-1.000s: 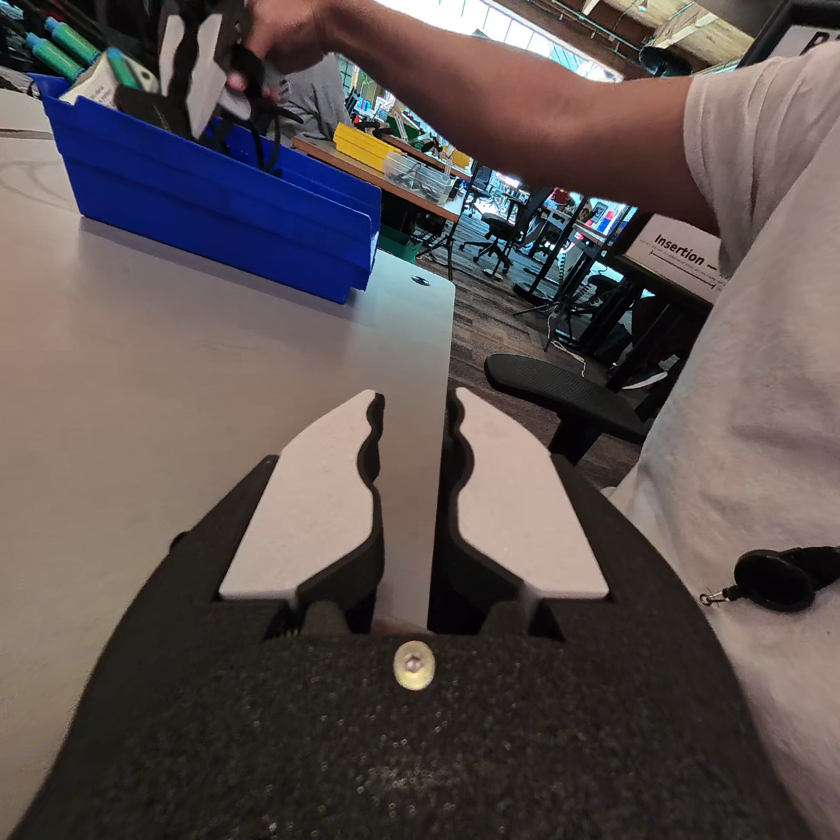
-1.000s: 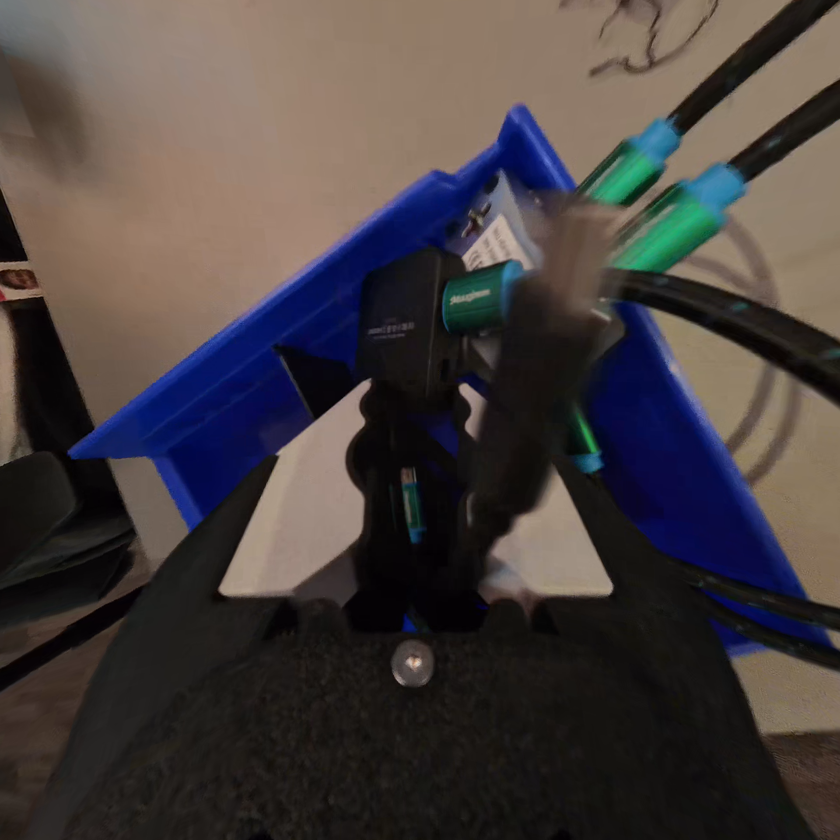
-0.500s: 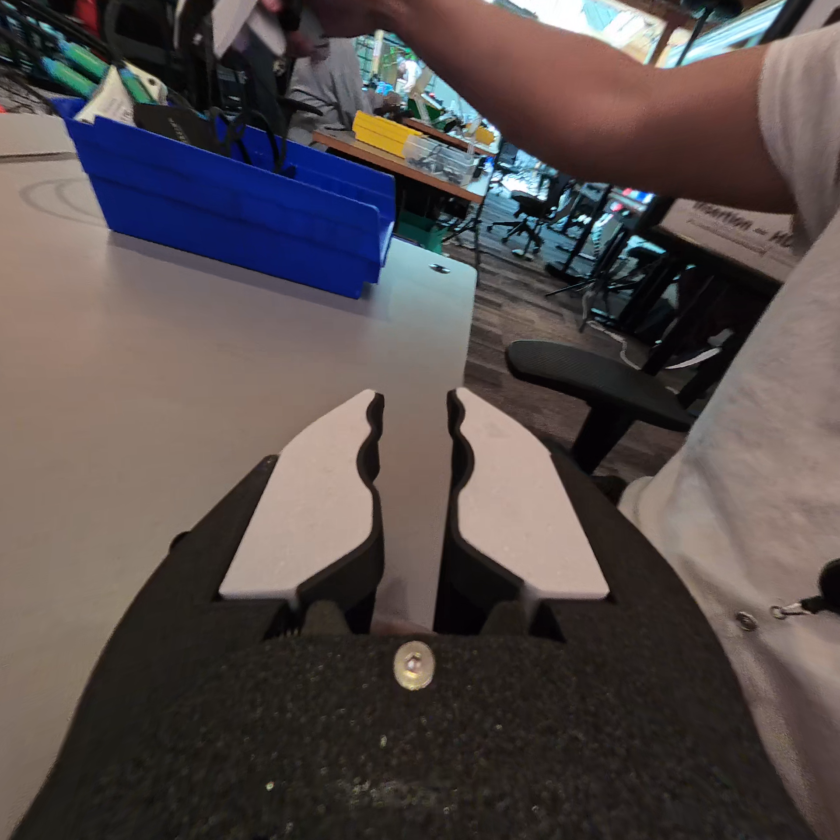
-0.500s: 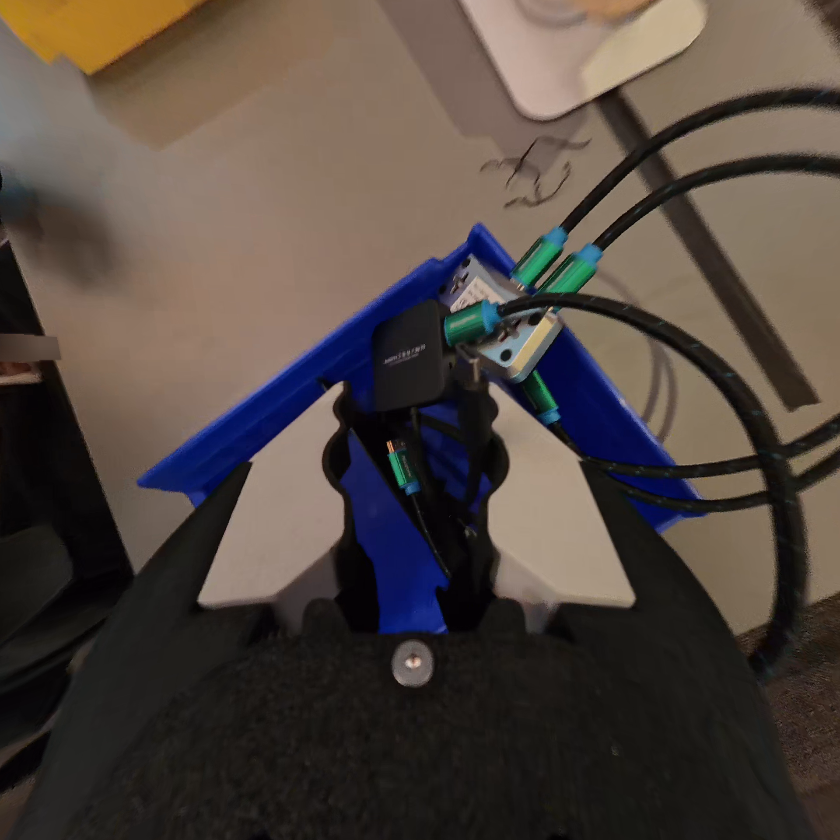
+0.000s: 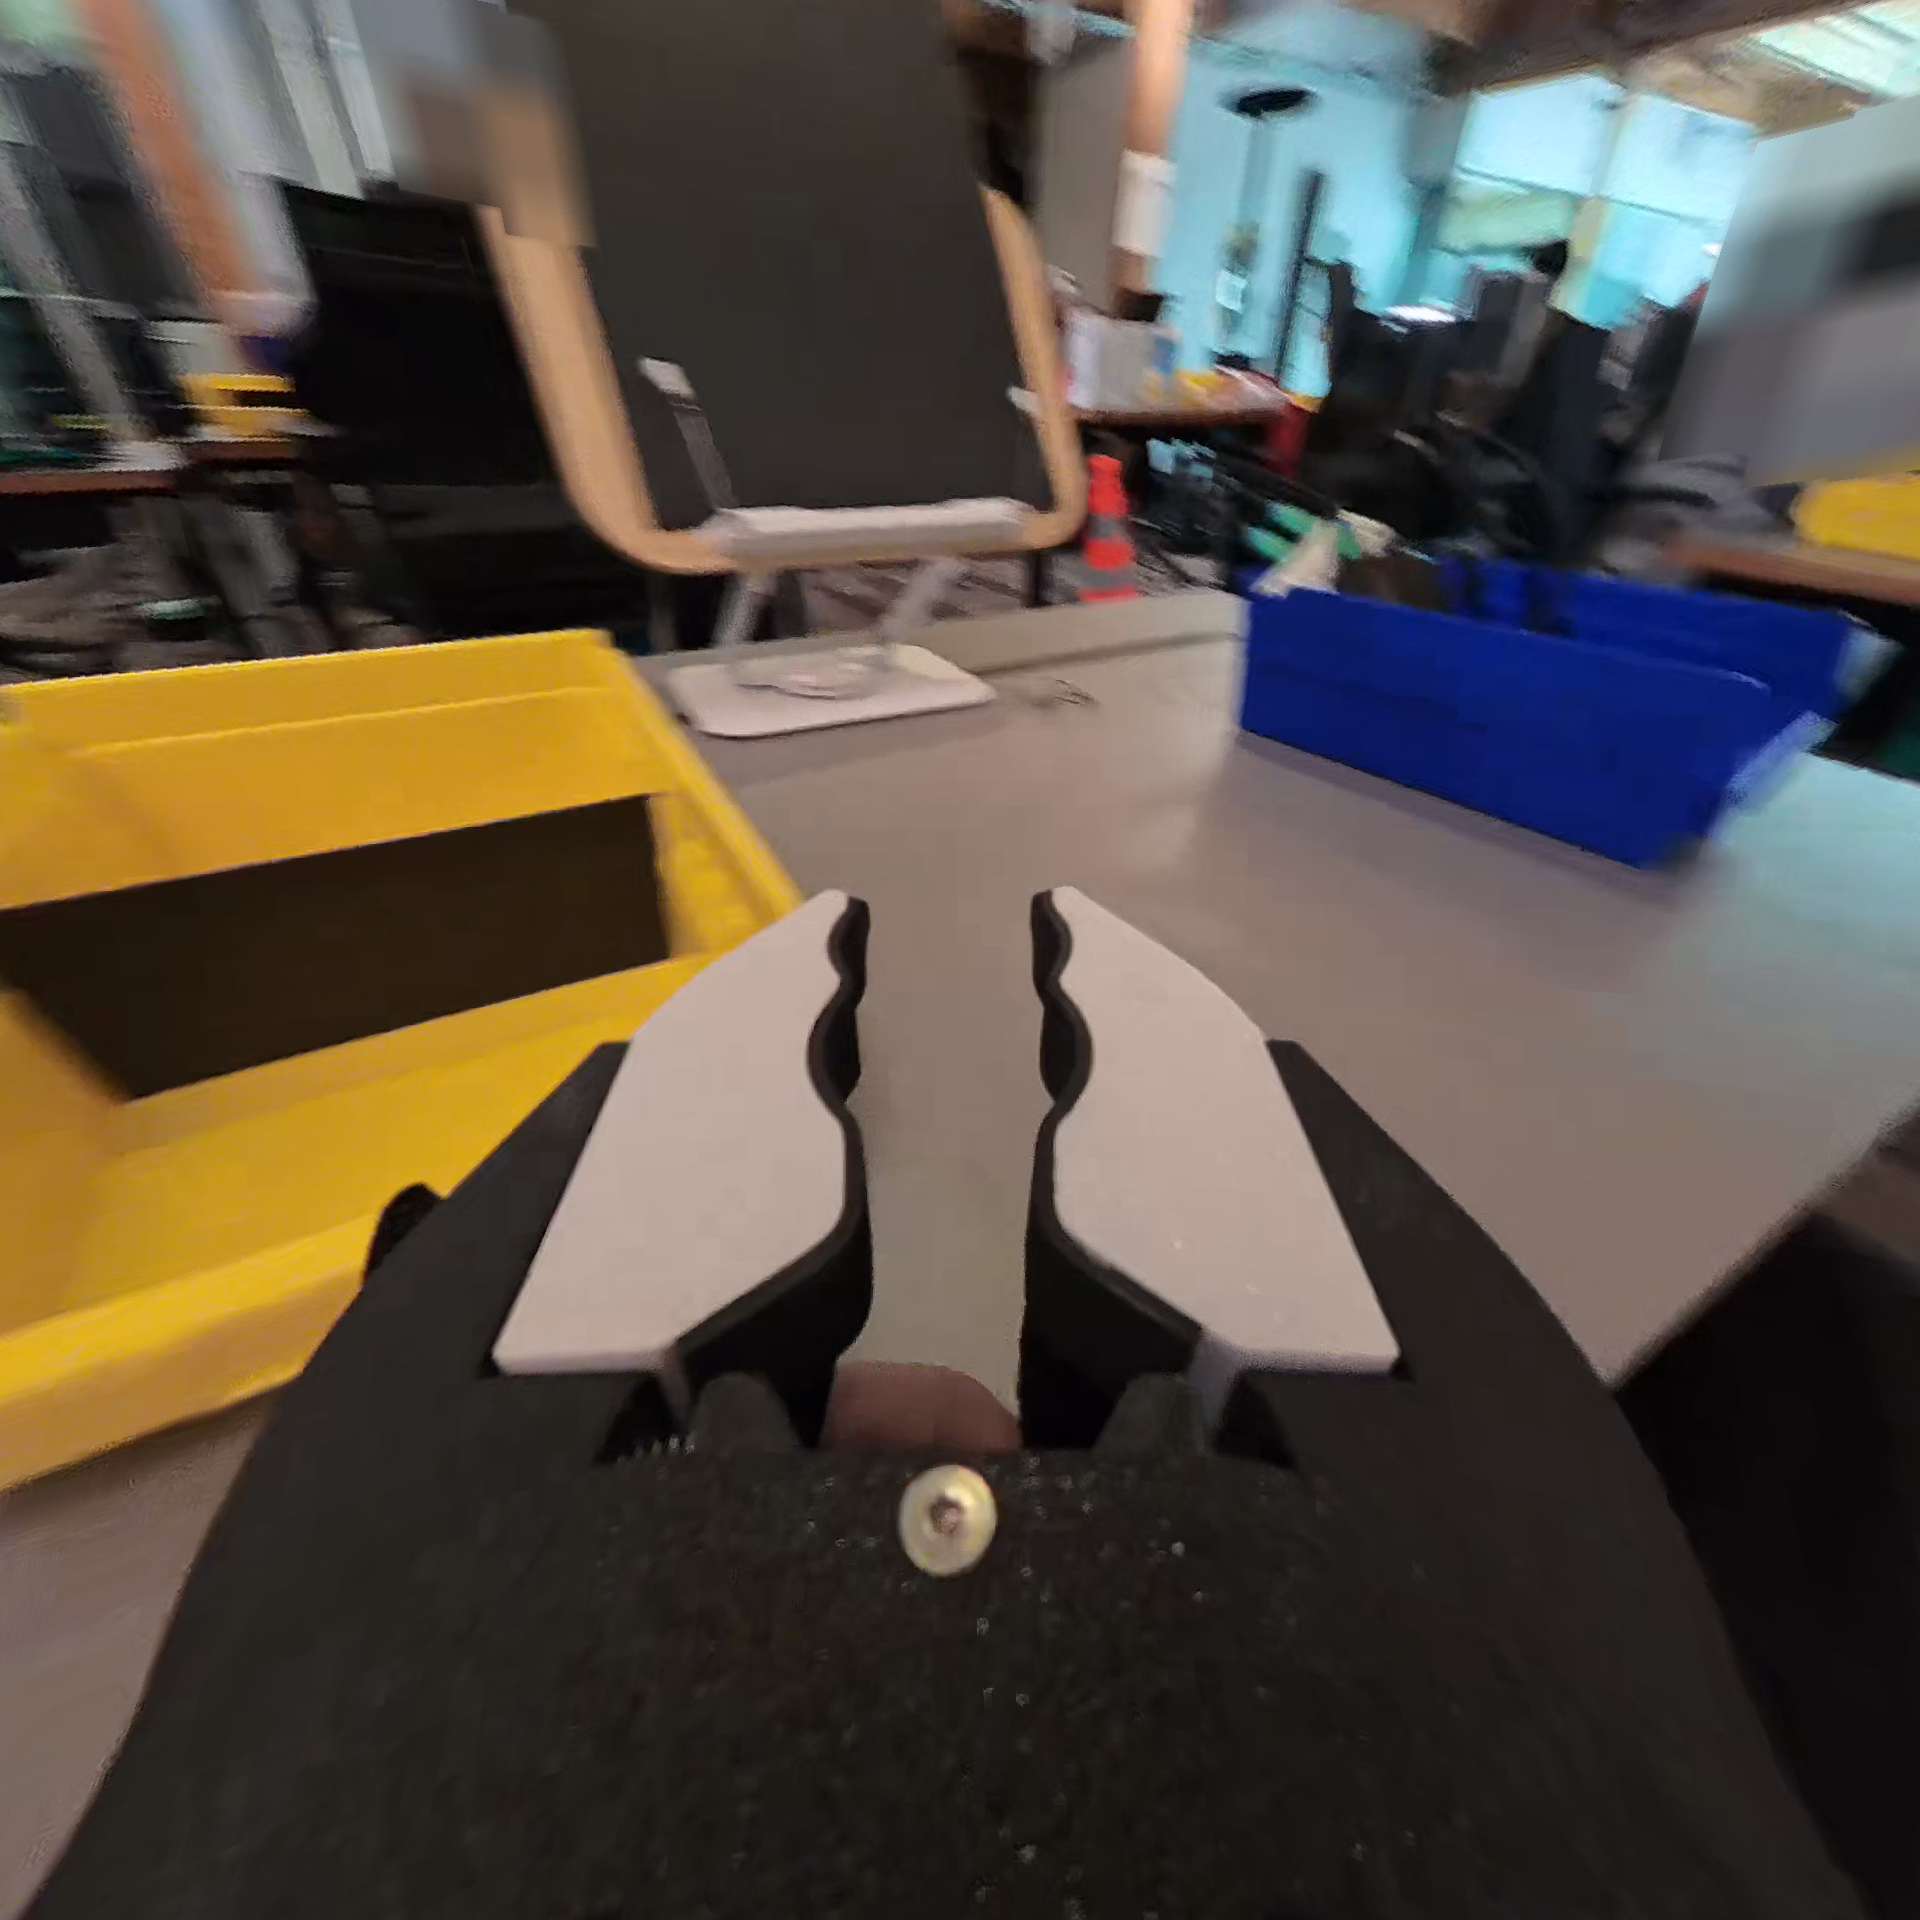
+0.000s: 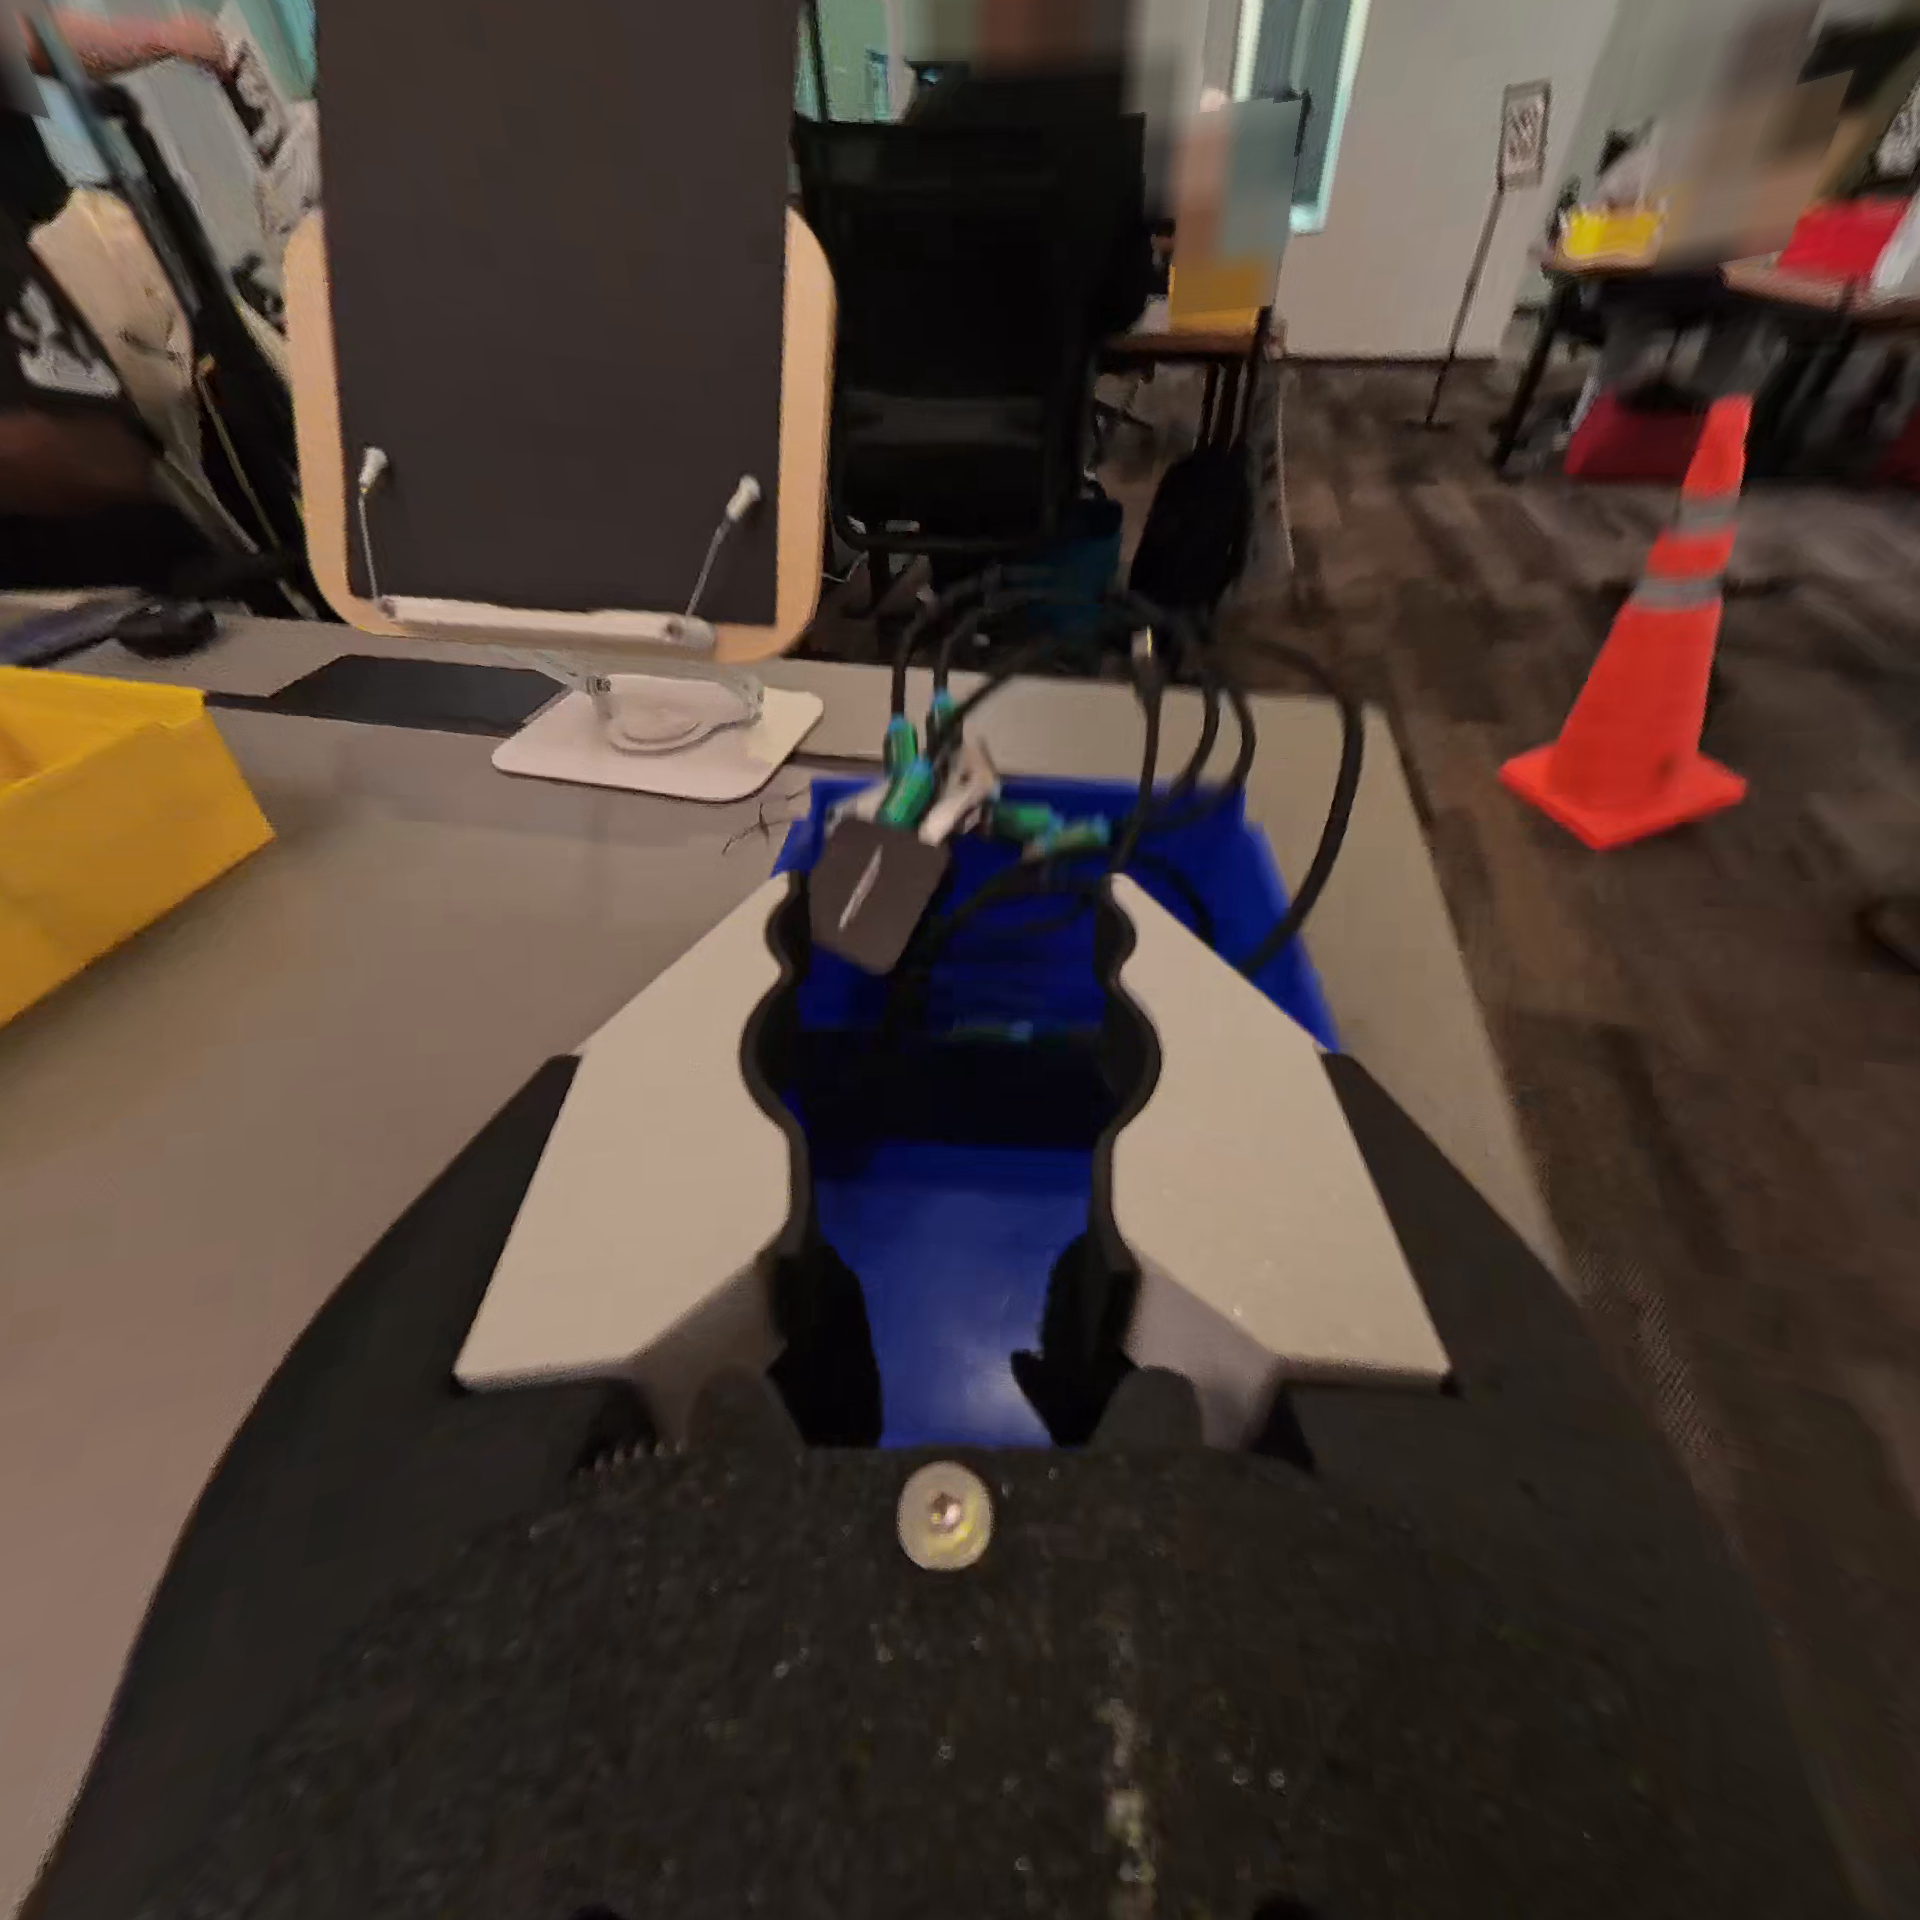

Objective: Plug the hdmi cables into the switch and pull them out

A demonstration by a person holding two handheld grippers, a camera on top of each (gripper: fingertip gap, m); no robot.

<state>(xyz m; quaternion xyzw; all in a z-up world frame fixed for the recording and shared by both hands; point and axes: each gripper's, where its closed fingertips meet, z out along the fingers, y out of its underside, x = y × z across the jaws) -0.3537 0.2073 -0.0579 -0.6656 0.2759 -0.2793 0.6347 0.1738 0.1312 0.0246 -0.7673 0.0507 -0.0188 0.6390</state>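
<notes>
The blue bin (image 6: 1278, 894) holds the silver HDMI switch (image 6: 961, 795), a black box (image 6: 878, 899) and several black cables with green plugs (image 6: 904, 790), some plugged into the switch. My right gripper (image 6: 956, 894) is open and empty, just before the bin's near end, with the black box showing between its tips. My left gripper (image 5: 948, 914) is open and empty, low over the grey table (image 5: 1351, 987). The blue bin (image 5: 1507, 727) lies far to its right, with blurred plugs (image 5: 1320, 540) sticking up.
A yellow bin (image 5: 364, 790) sits at the left gripper's left; it also shows in the right wrist view (image 6: 114, 810). A tablet on a white stand (image 6: 561, 364) stands at the back. An orange cone (image 6: 1652, 665) is on the floor to the right. Across from one pair of fingers to the other is roughly 55 cm.
My right gripper let go of the cable bundle, opened and pulled back out of the blue bin to a level pose. My left gripper swung left, from the person toward the yellow bin.
</notes>
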